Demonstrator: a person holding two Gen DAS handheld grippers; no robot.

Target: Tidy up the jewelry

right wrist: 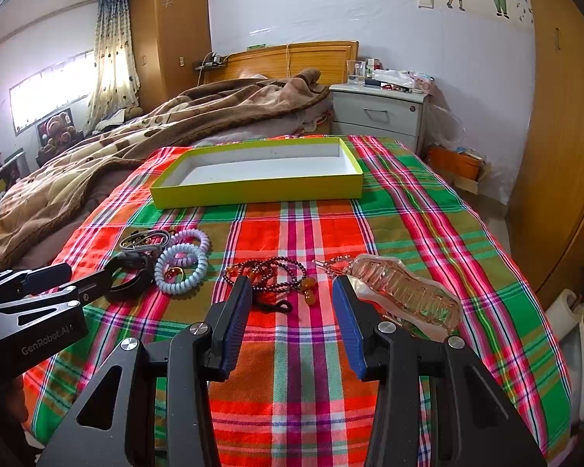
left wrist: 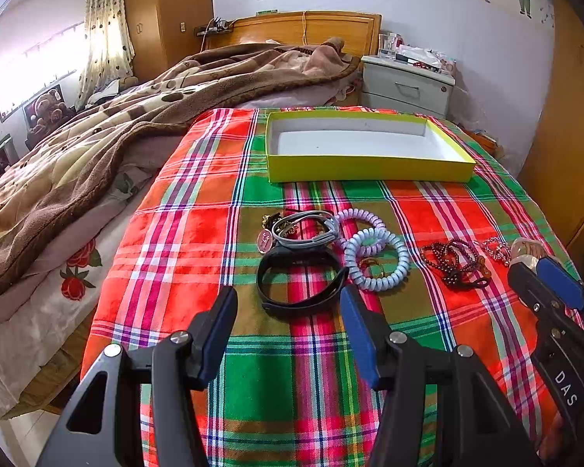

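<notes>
An empty yellow box (left wrist: 370, 169) (right wrist: 253, 194) sits at the far side of the plaid cloth. Nearer lie a black band (left wrist: 299, 284) (right wrist: 130, 276), a grey bracelet (left wrist: 305, 229) (right wrist: 144, 241), two lilac spiral ties (left wrist: 377, 260) (right wrist: 181, 264), a dark red bead necklace (left wrist: 453, 260) (right wrist: 268, 272) and a translucent pink hair clip (right wrist: 405, 292). My left gripper (left wrist: 288, 307) is open and empty just before the black band. My right gripper (right wrist: 292, 299) is open and empty, just before the bead necklace, with the hair clip beside its right finger.
The plaid cloth (left wrist: 292, 369) (right wrist: 311, 389) covers the bed's foot. A brown blanket (left wrist: 97, 136) lies to the left. A white nightstand (left wrist: 407, 85) (right wrist: 377, 113) stands behind the box. A wooden wardrobe (right wrist: 564, 155) is on the right.
</notes>
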